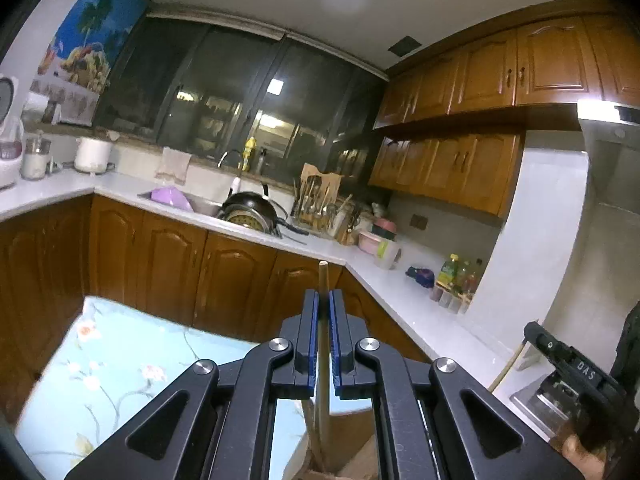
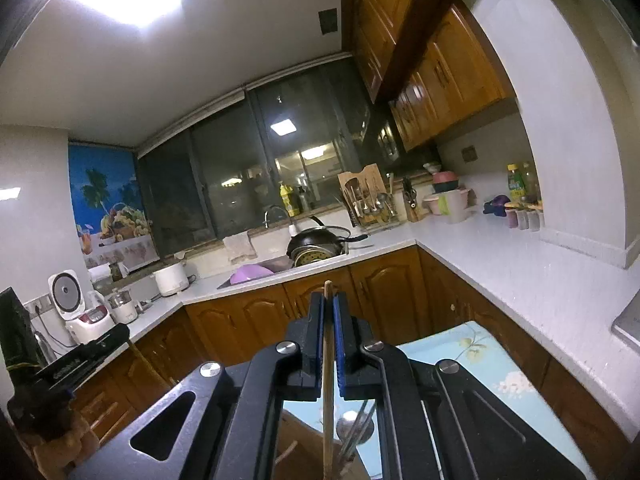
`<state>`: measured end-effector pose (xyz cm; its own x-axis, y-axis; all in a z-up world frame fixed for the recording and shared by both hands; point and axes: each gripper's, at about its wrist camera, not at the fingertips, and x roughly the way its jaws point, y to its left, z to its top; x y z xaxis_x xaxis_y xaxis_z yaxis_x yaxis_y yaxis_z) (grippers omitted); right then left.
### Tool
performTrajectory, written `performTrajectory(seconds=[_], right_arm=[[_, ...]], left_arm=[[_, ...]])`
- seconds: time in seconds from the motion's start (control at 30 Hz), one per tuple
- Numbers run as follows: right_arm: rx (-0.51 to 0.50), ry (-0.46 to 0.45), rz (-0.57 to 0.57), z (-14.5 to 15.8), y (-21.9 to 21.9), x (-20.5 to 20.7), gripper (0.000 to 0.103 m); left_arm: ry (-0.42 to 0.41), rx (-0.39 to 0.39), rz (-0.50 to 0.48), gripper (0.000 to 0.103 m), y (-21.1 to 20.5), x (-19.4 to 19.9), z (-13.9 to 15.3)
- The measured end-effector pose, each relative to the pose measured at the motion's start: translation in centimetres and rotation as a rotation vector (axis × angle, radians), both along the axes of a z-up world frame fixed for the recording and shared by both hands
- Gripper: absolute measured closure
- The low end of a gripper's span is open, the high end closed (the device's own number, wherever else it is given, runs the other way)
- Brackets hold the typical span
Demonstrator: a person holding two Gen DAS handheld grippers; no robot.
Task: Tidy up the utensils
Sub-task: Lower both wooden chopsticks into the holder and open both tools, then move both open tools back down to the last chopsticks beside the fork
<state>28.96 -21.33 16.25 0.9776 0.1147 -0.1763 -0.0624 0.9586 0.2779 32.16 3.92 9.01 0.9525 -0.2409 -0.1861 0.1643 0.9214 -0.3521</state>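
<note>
In the left wrist view my left gripper (image 1: pixel 323 294) is shut on a pale wooden stick (image 1: pixel 322 276) that pokes up past the blue pads; its lower end runs down toward a brown box (image 1: pixel 352 440). In the right wrist view my right gripper (image 2: pixel 328 298) is shut on a thinner wooden chopstick (image 2: pixel 328 344). Under it lie a metal spoon (image 2: pixel 346 420) and other thin utensils. Each gripper also shows at the edge of the other's view: the right gripper (image 1: pixel 560 360) low on the right, the left gripper (image 2: pixel 80 354) low on the left.
A table with a light blue floral cloth (image 1: pixel 120 368) stands below both grippers. The L-shaped white counter (image 1: pixel 400 296) carries a sink with a black pan (image 1: pixel 252 208), a utensil rack (image 1: pixel 318 204), cups, bottles (image 1: pixel 456 272) and rice cookers (image 2: pixel 86 308). Wooden cabinets run underneath.
</note>
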Motion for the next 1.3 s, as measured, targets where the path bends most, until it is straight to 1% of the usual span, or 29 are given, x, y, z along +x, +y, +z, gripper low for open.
performTrajectory(seconds=[0.13,0.23,0.27,0.33,0.4,0.5,0.63,0.83,0.87,0.9,0.93,0.97,1.0,1.03,1.07,1.1,1.13,1.17,1.23,1.27,1.3], right_arm=[[0.009,0.036,0.0,-2.3,0.2,0.3,0.098],[0.03,0.082,0.006,-4.0,0.2,0.6,0.098],[0.033,0.098,0.011,-4.5,0.2,0.7,0.098],[0.028,0.095,0.003,-4.7,0.0,0.5,0.098],[0.037,0.119,0.015,-4.7,0.0,0.8,0.098],[0.022,0.132,0.017,-4.8,0.1,0.8,0.098],[0.032,0.149,0.024,-4.8,0.0,1.0,0.098],[0.043,0.162,0.022,-4.9,-0.1,1.0,0.098],[0.047,0.167,0.026,-4.9,-0.1,1.1,0.097],[0.053,0.174,0.033,-4.9,-0.1,1.1,0.093],[0.059,0.179,0.036,-4.8,-0.1,1.1,0.093],[0.064,0.179,0.043,-4.6,-0.1,1.0,0.092],[0.069,0.179,0.046,-4.6,-0.1,0.8,0.086],[0.082,0.172,0.053,-4.3,-0.3,0.4,0.081],[0.098,0.157,0.058,-4.0,-0.5,-0.1,0.062],[0.105,0.142,0.058,-3.8,-0.7,-0.6,0.042],[0.108,0.118,0.052,-3.4,-0.8,-1.4,0.036],[0.106,0.101,0.047,-3.1,-0.8,-2.0,0.03],[0.104,0.08,0.044,-2.7,-1.0,-3.4,0.028],[0.108,0.071,0.047,-2.5,-1.1,-4.3,0.027],[0.11,0.066,0.046,-2.5,-1.2,-4.8,0.024]], left_arm=[[0.044,0.014,-0.012,0.1,-1.3,0.9,-2.9],[0.069,0.028,-0.026,0.099,-1.9,1.3,-4.1],[0.075,0.036,-0.028,0.099,-1.8,1.4,-4.0],[0.09,0.049,-0.039,0.099,-2.4,1.9,-4.3],[0.105,0.053,-0.05,0.099,-1.8,1.7,-3.9],[0.132,0.063,-0.067,0.099,-1.6,2.6,-2.8],[0.131,0.067,-0.068,0.099,-1.2,2.2,-1.7],[0.136,0.074,-0.07,0.099,-0.7,2.2,-1.2],[0.138,0.075,-0.07,0.098,-0.7,2.1,-1.5],[0.144,0.074,-0.072,0.098,-0.7,2.2,-1.4],[0.154,0.072,-0.076,0.098,-0.8,2.3,-1.3],[0.167,0.065,-0.092,0.093,-0.8,2.5,-1.2],[0.174,0.055,-0.107,0.088,-0.8,2.4,-1.0],[0.177,0.046,-0.107,0.075,-0.5,2.1,-0.7],[0.174,0.044,-0.096,0.058,-0.3,1.8,-0.5],[0.159,0.04,-0.086,0.054,0.1,1.1,0.0],[0.147,0.038,-0.078,0.049,0.4,0.6,0.2],[0.145,0.037,-0.07,0.046,0.7,0.0,0.5],[0.145,0.026,-0.061,0.042,1.6,-1.3,0.8],[0.144,0.022,-0.056,0.036,1.9,-1.9,0.7],[0.144,0.02,-0.047,0.032,2.2,-2.7,0.5]])
